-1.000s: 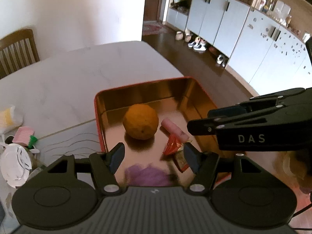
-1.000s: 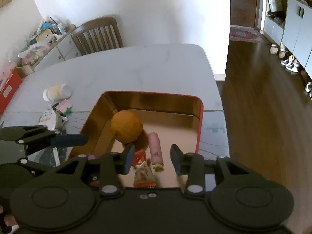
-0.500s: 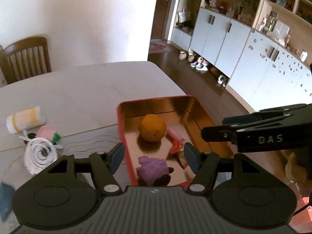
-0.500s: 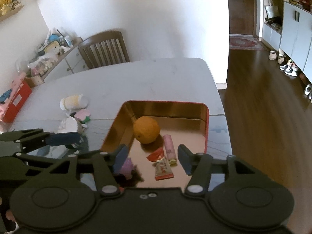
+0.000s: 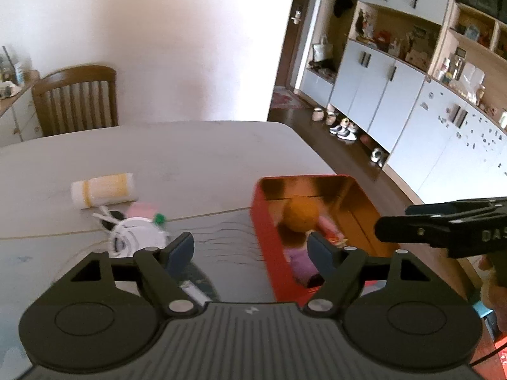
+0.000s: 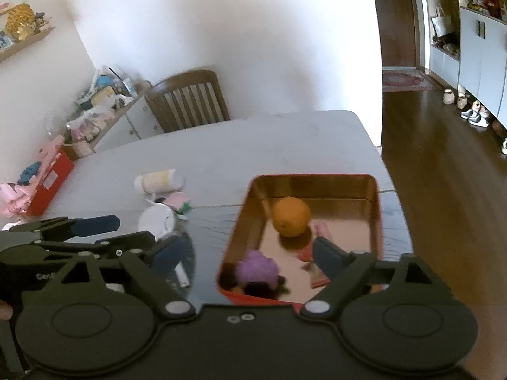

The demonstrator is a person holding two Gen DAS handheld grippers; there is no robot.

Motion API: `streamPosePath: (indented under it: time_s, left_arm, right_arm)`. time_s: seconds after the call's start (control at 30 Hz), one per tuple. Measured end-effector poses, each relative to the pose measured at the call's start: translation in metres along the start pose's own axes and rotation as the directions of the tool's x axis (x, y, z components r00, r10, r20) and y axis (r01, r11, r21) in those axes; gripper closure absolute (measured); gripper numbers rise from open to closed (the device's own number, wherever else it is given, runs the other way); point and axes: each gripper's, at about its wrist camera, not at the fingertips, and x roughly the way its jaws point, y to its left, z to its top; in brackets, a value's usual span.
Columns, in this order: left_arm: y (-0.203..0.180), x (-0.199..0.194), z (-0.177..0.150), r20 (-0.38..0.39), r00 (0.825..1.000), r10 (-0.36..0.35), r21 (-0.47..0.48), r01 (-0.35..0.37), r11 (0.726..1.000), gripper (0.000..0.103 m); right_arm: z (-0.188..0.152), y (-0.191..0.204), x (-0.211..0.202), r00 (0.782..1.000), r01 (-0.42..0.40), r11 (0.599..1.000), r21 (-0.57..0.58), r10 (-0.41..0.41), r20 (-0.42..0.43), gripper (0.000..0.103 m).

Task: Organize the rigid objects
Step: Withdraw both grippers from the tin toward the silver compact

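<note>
A red tin [image 6: 377, 218] with a gold inside sits on the table. In it lie an orange [image 6: 291, 217], a purple plush toy [image 6: 256, 269], a pink tube [image 6: 321, 229] and snack wrappers [image 6: 315, 277]. My right gripper [image 6: 247, 253] hovers above the tin's near end, its jaws opening with nothing between them. My left gripper [image 5: 250, 248] hangs over the tin's left wall [image 5: 264, 231], jaws also opening and empty. The left view shows the orange [image 5: 301, 215], the purple toy [image 5: 298, 258] and the right gripper [image 5: 443, 229] at the right.
Left of the tin lie a white and yellow roll [image 5: 104, 190], a pink item [image 5: 142, 210] and a white round object [image 5: 136, 237]. A wooden chair [image 6: 190, 101] stands at the far table edge. A red box [image 6: 50, 183] sits far left.
Both grippers have pulled back and up from the tin, and both jaws stand wider. The purple toy, blurred between the left fingers before, now lies in the tin.
</note>
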Motion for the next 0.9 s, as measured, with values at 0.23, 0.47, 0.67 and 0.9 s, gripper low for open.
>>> streamPosePath:
  time_s: [0.23,0.47,0.67,0.9]
  left_arm:
    - [0.044,-0.021,-0.008,0.020,1.000,0.023,-0.026,-0.022,0.999,0.020]
    - [0.089,-0.028,-0.011,0.023,0.999,0.048,-0.050,-0.047,0.998,0.020]
    - [0.121,-0.021,-0.010,0.021,0.998,0.058,-0.060,-0.057,0.997,0.020]
    - [0.142,0.003,-0.009,-0.001,0.998,0.060,-0.062,-0.060,0.996,0.020]
  right_arm:
    - [-0.011,0.040,0.007,0.999,-0.028,1.000,-0.013,0.028,0.026,0.000]
    - [-0.023,0.078,0.026,0.999,-0.031,0.999,-0.029,0.031,0.007,0.000]
    - [-0.035,0.106,0.048,1.000,-0.019,0.998,-0.064,0.018,-0.019,0.001]
    - [-0.042,0.128,0.081,0.998,0.017,0.989,-0.144,-0.026,-0.056,0.003]
